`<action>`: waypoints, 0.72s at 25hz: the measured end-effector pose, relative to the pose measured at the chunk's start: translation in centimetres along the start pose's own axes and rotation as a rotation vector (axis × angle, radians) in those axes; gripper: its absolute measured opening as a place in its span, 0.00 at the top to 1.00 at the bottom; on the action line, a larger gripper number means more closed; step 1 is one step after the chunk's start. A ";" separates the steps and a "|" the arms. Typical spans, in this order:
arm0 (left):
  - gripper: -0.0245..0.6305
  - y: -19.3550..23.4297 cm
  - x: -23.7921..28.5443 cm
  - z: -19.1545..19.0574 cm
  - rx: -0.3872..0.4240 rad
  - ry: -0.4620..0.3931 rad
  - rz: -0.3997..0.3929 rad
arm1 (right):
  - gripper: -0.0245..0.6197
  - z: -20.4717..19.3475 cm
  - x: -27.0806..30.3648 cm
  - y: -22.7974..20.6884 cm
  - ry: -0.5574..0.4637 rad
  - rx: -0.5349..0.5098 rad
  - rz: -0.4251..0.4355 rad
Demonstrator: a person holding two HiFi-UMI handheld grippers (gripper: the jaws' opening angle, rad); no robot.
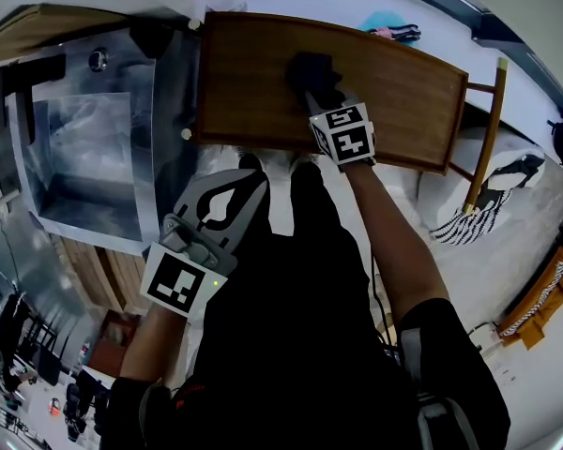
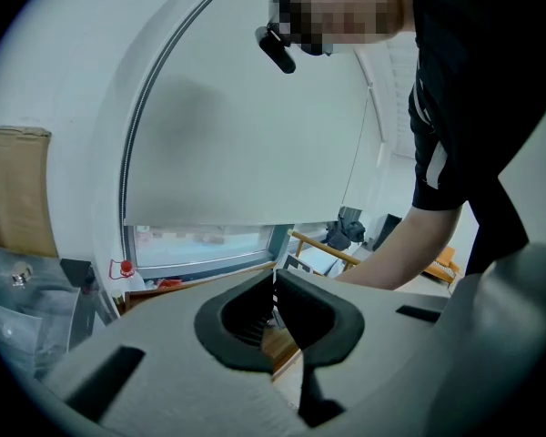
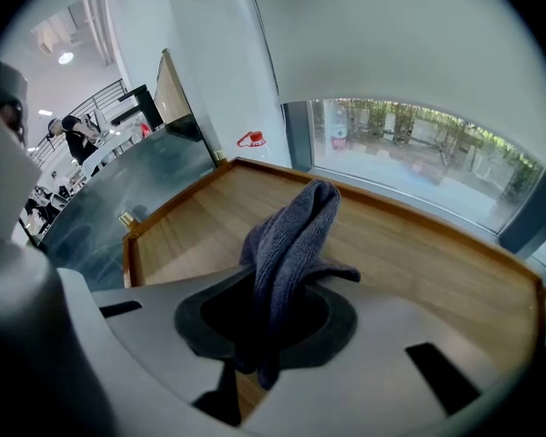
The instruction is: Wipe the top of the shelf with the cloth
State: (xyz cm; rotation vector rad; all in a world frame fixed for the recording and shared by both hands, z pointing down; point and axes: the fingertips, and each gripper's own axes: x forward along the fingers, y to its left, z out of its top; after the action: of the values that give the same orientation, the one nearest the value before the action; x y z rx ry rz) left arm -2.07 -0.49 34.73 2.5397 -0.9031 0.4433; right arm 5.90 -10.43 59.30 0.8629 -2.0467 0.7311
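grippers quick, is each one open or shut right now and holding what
Left hand-held gripper: shut, empty.
Right hand-held gripper: shut on the cloth, over the shelf top.

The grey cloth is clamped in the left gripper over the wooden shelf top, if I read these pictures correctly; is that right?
Not quite: the grey cloth is clamped in the right gripper, not the left. The right gripper view shows it pinched between those jaws over the wooden shelf top. The left gripper is shut on nothing, as its own view shows.
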 end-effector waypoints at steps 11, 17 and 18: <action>0.92 -2.9 4.4 1.2 0.020 0.023 -0.053 | 0.88 -3.0 -2.8 -5.3 -0.006 0.046 -0.047; 0.92 -4.9 7.0 1.8 0.037 0.035 -0.085 | 0.88 -4.6 -4.5 -8.5 -0.011 0.075 -0.074; 0.92 -5.1 7.4 2.0 0.044 0.038 -0.092 | 0.88 -4.9 -4.8 -9.0 -0.012 0.079 -0.079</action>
State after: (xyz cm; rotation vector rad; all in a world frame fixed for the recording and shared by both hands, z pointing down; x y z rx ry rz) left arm 7.06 -1.67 34.76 2.5914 -0.7673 0.4861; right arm 17.17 -10.75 59.73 0.9892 -1.9931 0.7693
